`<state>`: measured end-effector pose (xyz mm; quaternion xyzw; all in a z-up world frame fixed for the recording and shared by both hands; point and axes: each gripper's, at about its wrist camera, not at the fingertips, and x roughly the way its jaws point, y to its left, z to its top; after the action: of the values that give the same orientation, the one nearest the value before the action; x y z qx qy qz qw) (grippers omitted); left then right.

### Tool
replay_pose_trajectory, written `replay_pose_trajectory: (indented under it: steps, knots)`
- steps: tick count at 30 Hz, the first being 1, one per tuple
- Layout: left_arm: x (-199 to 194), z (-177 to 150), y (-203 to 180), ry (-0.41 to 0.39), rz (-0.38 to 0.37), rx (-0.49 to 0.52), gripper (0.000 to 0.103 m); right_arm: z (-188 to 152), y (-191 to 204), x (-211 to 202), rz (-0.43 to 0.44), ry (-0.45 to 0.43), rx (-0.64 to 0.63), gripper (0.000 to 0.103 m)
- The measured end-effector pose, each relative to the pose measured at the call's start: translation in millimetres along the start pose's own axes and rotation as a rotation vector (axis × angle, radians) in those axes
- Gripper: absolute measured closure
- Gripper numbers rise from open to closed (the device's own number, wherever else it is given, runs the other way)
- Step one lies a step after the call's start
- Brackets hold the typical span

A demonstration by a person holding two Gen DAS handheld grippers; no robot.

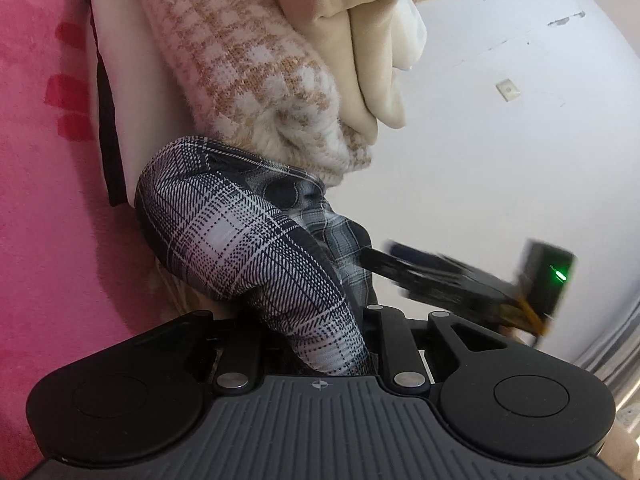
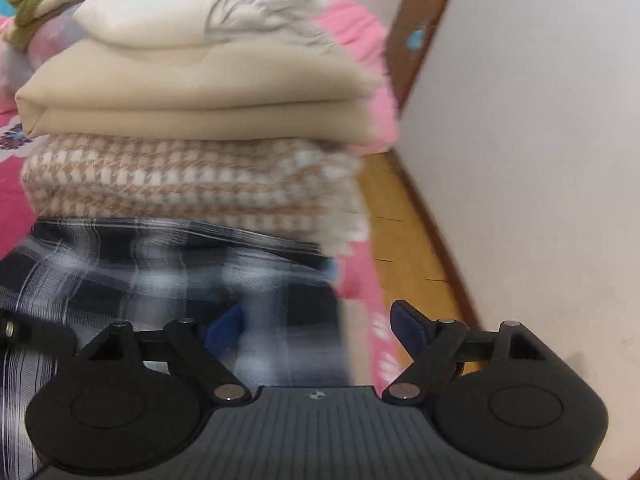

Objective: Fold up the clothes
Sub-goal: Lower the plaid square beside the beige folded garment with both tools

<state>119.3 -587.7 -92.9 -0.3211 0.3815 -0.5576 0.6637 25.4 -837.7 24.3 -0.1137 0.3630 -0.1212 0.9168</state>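
Two views show a stack of folded clothes on a pink blanket point(image 1: 48, 208). From the left wrist, the left gripper point(image 1: 320, 360) is clenched on a bunched fold of the plaid garment point(image 1: 240, 240), which rises from between its jaws toward the stack just beyond. Behind the plaid sits a houndstooth knit point(image 1: 248, 80), with cream cloth point(image 1: 360, 32) against it on the right, all seen sideways in this tilted view. The right gripper point(image 1: 472, 280) shows blurred at the right, its near tip just beside the plaid's edge, a green light on its body, against a white wall point(image 1: 520, 140). From the right wrist, the right gripper point(image 2: 316, 328) stands released, jaws wide, with blurred plaid cloth point(image 2: 160, 272) lying between and beyond them but not pressed by the pads. Farther on, the knit point(image 2: 192, 184) lies on the plaid, the cream cloth point(image 2: 200, 100) on the knit, and white cloth point(image 2: 180, 12) on top. A green item point(image 2: 32, 4) lies far left. Wooden floor point(image 2: 400, 240) runs along the wall at right.
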Motion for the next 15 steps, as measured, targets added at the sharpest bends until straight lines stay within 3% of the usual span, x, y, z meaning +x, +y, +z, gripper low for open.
replay_pose_trajectory:
  steps: [2, 5, 6, 10, 15]
  knots:
    - [0.4, 0.0, 6.1, 0.009, -0.003, -0.002, 0.085, -12.4, -13.4, -33.3, -0.091, -0.009, 0.087, 0.016]
    - [-2.0, 1.2, 6.4, 0.019, -0.006, -0.009, 0.084, -48.0, -33.4, -96.5, -0.165, -0.056, 0.397, 0.015]
    - [-2.9, 1.3, 6.4, 0.022, -0.006, -0.012, 0.084, -69.0, -37.8, -119.3, -0.146, -0.081, 0.544, 0.013]
    - [-7.2, -0.7, 4.1, 0.015, 0.009, 0.006, 0.084, -169.8, -14.6, -161.3, 0.101, -0.173, 1.031, 0.013]
    - [-11.8, -1.4, 9.2, 0.027, -0.010, -0.026, 0.084, -276.8, 63.5, -131.7, 0.476, -0.238, 1.578, 0.013]
